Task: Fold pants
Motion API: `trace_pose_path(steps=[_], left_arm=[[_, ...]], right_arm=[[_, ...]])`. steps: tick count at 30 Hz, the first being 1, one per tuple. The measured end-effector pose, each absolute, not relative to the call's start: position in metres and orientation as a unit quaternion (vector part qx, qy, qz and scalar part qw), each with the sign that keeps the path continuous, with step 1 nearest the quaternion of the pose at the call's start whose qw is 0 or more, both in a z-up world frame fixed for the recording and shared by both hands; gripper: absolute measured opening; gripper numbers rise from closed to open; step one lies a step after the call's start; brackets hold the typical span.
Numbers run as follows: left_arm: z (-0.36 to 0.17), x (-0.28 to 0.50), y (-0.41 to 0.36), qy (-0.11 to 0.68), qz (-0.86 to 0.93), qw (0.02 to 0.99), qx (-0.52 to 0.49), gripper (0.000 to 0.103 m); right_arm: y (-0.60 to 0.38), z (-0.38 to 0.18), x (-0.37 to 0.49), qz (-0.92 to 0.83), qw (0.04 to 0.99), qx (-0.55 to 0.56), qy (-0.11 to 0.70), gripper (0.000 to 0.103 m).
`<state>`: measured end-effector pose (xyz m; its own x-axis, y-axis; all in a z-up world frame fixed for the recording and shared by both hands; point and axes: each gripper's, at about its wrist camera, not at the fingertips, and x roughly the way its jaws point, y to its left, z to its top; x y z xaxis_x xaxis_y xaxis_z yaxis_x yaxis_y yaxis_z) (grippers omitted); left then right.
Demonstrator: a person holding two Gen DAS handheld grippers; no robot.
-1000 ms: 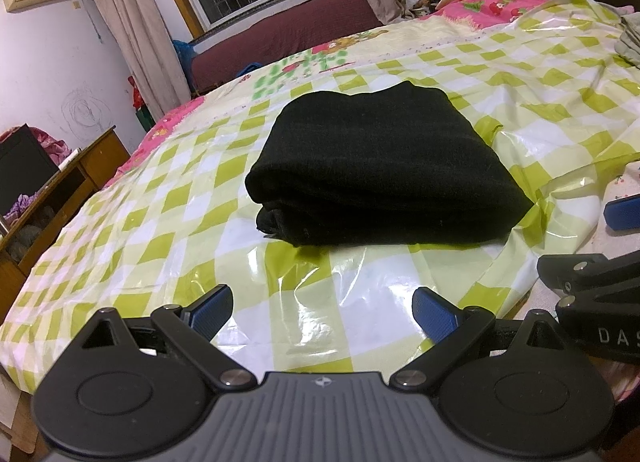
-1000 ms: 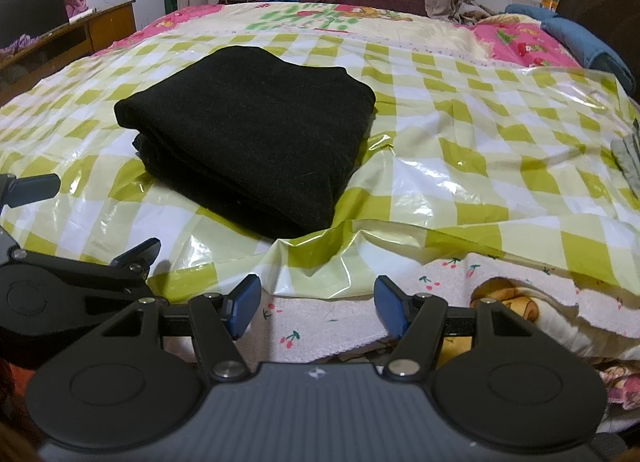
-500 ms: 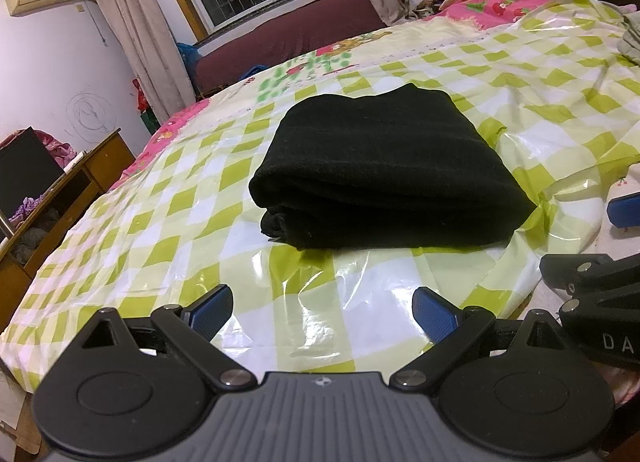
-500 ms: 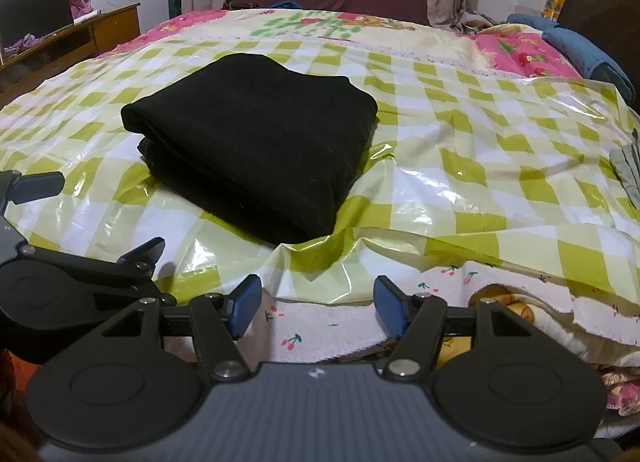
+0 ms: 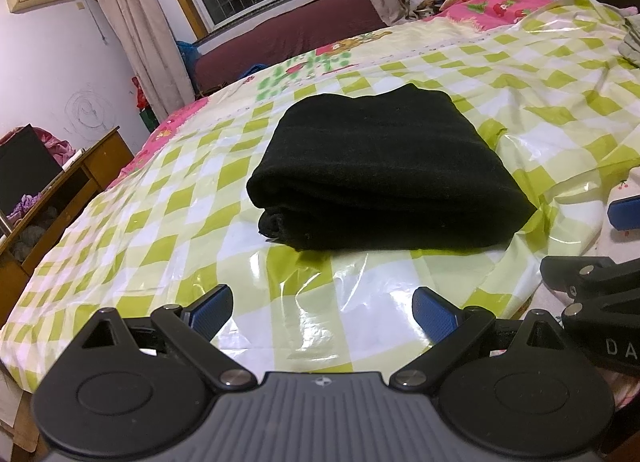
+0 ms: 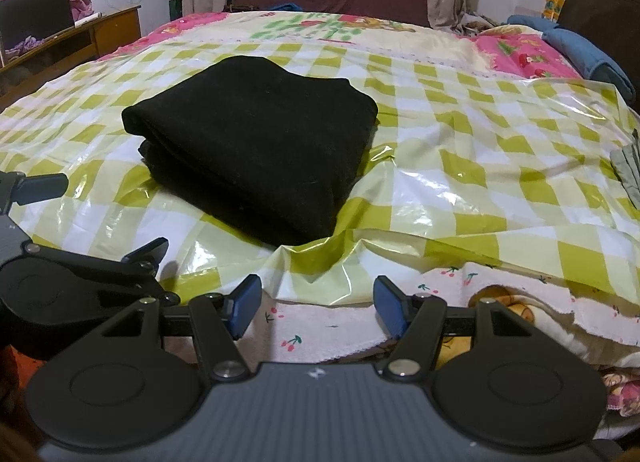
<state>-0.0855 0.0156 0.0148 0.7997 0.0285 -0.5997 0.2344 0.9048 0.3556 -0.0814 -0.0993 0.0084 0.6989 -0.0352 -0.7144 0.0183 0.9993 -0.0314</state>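
Resting in a compact black bundle, the pants (image 5: 384,177) lie folded on a glossy green-and-white checked plastic sheet (image 5: 152,229) spread over the bed, at about 12 o'clock from both cameras. The left gripper (image 5: 322,308) hangs short of the bundle with its blue-padded fingers spread wide and nothing between them; the right gripper (image 6: 316,300), at about 3 o'clock from the left one, is likewise parted and empty, poised over the cherry-print bedding (image 6: 320,326) at the sheet's near edge. Neither touches the cloth. The folding looks essentially done. The fabric reads as thick, matte and slightly fuzzy, stacked in several soft layers with a rounded fold on the side nearest the left camera and looser edges peeking out beneath it. The sheet under it is slick, crinkled and shiny, with a raised ridge near the bundle's corner. That slickness seems the main hazard: a nudge from either gripper could slide the whole bundle or drag the plastic, and a pinch on only the top layer might peel the stack open, since nothing pins the lower layers.
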Motion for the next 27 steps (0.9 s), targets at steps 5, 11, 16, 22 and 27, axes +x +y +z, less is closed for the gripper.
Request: trace_pose_path(steps=[5,11,16,22,27], left_arm=[[0.0144,-0.0843,0.0158,0.313,-0.057,0.925,0.209,0.103],[0.0135,-0.0821,0.0152,0.315,-0.057,0.925,0.206,0.103],[0.0134,-0.0808,0.0161,0.315,-0.056,0.926,0.202,0.103],[0.0139,-0.0802,0.016,0.31,-0.054,0.928,0.201,0.103],[0.0136,-0.0797,0.0154,0.308,-0.053,0.928,0.203,0.103]], right_arm=[[-0.0997,0.0077,-0.0808,-0.015,0.921,-0.008,0.389,0.063],[-0.1013,0.0066,-0.0797,-0.013,0.92,-0.002,0.391,0.063],[-0.1012,0.007,-0.0791,-0.012,0.921,0.001,0.389,0.063],[-0.1029,0.0071,-0.078,-0.011,0.921,0.009,0.389,0.063],[-0.1033,0.0061,-0.0779,-0.01,0.921,0.012,0.389,0.063]])
